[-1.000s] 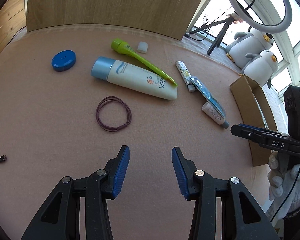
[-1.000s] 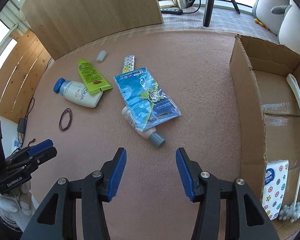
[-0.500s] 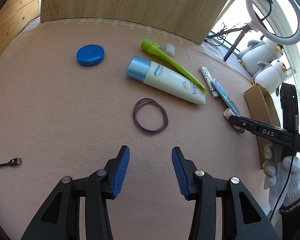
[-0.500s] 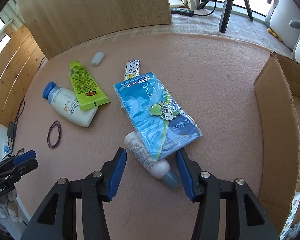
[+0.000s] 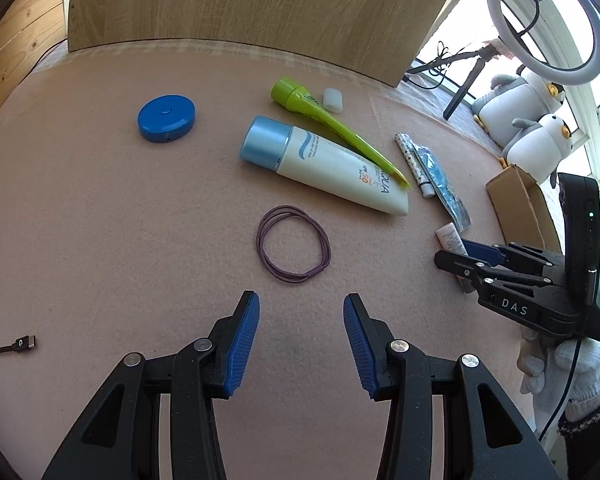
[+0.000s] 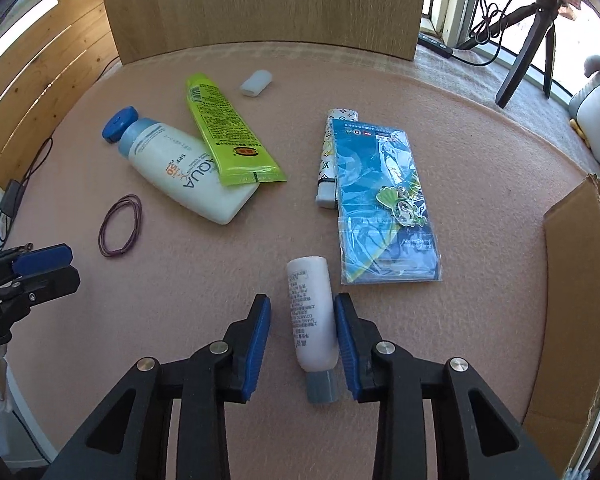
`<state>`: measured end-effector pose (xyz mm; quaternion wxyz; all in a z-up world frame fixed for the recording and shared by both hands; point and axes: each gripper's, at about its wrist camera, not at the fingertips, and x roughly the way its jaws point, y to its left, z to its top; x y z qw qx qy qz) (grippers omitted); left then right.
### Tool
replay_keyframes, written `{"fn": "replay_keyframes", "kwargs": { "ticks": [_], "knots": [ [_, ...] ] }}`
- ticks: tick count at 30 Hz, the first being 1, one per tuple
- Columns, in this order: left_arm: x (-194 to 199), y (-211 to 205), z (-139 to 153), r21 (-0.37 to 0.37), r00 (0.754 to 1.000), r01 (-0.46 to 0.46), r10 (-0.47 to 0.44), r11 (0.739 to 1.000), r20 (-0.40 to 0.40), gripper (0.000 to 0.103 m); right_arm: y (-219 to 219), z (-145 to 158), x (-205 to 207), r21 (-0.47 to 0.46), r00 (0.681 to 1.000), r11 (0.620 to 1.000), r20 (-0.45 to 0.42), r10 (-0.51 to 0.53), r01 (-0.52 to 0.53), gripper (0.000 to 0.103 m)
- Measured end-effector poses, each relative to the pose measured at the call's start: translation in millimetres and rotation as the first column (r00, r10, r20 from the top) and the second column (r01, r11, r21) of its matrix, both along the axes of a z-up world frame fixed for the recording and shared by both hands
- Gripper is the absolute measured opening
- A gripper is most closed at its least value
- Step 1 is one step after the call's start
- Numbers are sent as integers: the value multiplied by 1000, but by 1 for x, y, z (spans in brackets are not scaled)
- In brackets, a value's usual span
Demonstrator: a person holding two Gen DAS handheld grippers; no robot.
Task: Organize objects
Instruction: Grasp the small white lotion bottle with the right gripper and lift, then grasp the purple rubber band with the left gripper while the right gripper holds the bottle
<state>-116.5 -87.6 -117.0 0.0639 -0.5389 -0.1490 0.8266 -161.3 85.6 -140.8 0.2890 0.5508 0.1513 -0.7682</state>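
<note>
Since a second ago the right hand-held gripper has come down from above the open table to straddle the small white bottle, which now lies clear of the blue packet that covered part of it earlier; the left hand-held gripper has drifted so that the hair ties sit just ahead of it. From the left across the pink table: a black cable plug lies near the edge, a round blue case farther back, then the purple hair ties directly in front of the left hand-held gripper, whose blue pads stand wide apart with nothing between them. Beyond the ties a white sunscreen tube with a light blue cap lies on its side, a green tube resting across its flat end, and a small translucent cap beside the green tube's top. Next come a patterned lip balm stick touching the blue packet's left edge, then the small white bottle lying with its grey cap toward the camera. The right hand-held gripper's jaws are partly apart on either side of it: the right pad is against the bottle, the left pad shows a gap. At the far right stands a cardboard box.
</note>
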Motion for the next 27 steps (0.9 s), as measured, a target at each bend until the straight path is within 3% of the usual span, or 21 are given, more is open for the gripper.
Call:
{"fn": "replay_keyframes", "kwargs": {
  "ticks": [2,14,20,25,27],
  "knots": [
    [-7,8,-1,-14,1000,23,-23,1000,-1,47,2,-1,2,-9,1000,1000,14,-1,1,19],
    [-49,45,-16,-131,990,142,-138,981,36,46,18,-2,24,-41,999,999,35,-22,23,19],
    [-55,51,-16,-197,987,162,-158,967,36,30,24,-2,29,-36,999,999,38,-30,31,19],
    [-49,44,-14,-203,987,160,-157,966,33,4,28,-1,33,-35,999,999,37,-37,38,19],
    [-44,43,-13,-190,988,156,-153,969,27,3,30,0,35,-35,999,999,37,-40,42,19]
  ]
}}
